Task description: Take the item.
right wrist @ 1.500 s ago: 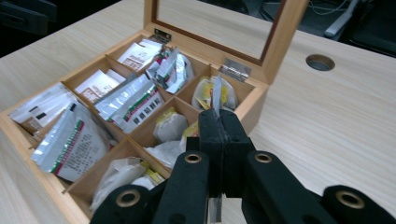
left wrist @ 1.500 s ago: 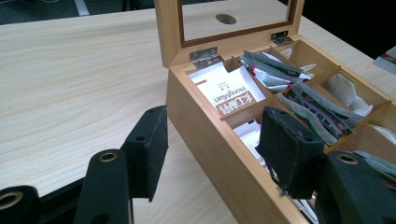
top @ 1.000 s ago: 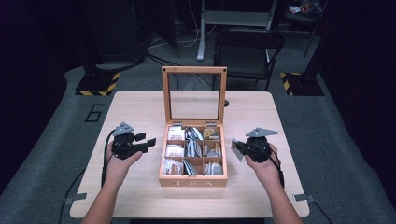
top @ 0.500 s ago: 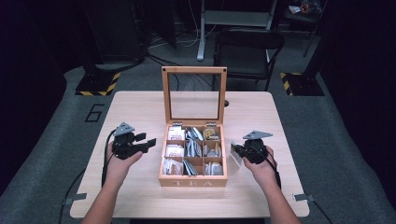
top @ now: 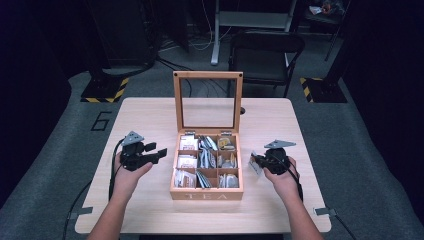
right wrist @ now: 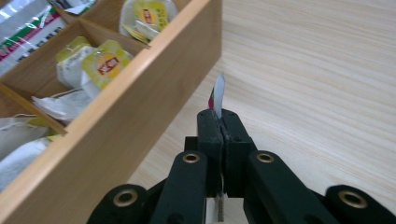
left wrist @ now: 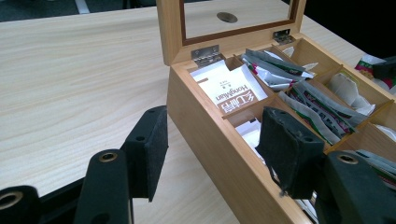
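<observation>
Right gripper [top: 256, 163], jaws clenched on 1 tea sachet [right wrist: 218, 95], has sunk toward the worktop [top: 280, 120] beside the open tea box [top: 206, 194], likely to set it down; left gripper [top: 159, 152] waits, jaws released.

A pale wooden table [top: 150, 120] is seen, on which an open wooden tea box [top: 206, 190] is set centrally
</observation>
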The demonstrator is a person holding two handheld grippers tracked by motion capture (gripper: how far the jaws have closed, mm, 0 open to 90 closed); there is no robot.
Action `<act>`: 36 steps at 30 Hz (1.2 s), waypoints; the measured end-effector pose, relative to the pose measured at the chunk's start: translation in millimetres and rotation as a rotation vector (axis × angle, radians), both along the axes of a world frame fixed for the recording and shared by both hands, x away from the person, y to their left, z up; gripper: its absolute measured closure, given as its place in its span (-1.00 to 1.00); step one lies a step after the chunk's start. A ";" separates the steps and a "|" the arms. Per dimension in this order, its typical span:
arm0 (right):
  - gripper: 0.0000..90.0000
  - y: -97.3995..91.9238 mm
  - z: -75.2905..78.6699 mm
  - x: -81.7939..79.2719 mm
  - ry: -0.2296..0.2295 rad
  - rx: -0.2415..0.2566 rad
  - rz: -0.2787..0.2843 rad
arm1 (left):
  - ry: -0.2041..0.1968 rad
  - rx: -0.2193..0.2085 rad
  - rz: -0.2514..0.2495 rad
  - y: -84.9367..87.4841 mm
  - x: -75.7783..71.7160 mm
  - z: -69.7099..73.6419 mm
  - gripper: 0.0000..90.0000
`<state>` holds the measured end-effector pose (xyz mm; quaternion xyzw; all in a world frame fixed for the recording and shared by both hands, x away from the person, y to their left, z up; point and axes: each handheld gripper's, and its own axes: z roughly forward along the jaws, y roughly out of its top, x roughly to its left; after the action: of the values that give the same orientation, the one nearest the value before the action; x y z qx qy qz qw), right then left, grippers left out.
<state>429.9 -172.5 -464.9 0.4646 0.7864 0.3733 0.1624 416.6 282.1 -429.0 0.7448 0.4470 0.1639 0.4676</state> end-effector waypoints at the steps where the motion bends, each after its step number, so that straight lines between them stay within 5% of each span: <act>1: 0.95 -1.5 -0.6 0.5 -0.002 -0.004 -0.007 | -0.001 0.000 0.001 -0.1 0.1 -0.1 -0.06; 12: 0.93 -21.9 -10.2 8.5 0.018 -0.043 -0.060 | 0.002 -0.001 0.004 -0.4 0.4 -0.9 -0.06; 22: 0.91 -38.0 -26.8 16.8 0.083 -0.009 -0.111 | -0.003 0.000 0.008 -0.2 0.7 -1.6 -0.06; 36: 0.74 -44.8 -34.5 20.1 0.105 0.007 -0.119 | 0.007 0.001 0.006 0.7 0.8 -1.7 -0.06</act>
<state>449.9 -217.3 -499.4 0.5302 0.7635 0.3407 0.1412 417.4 282.7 -430.7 0.7443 0.4506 0.1630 0.4653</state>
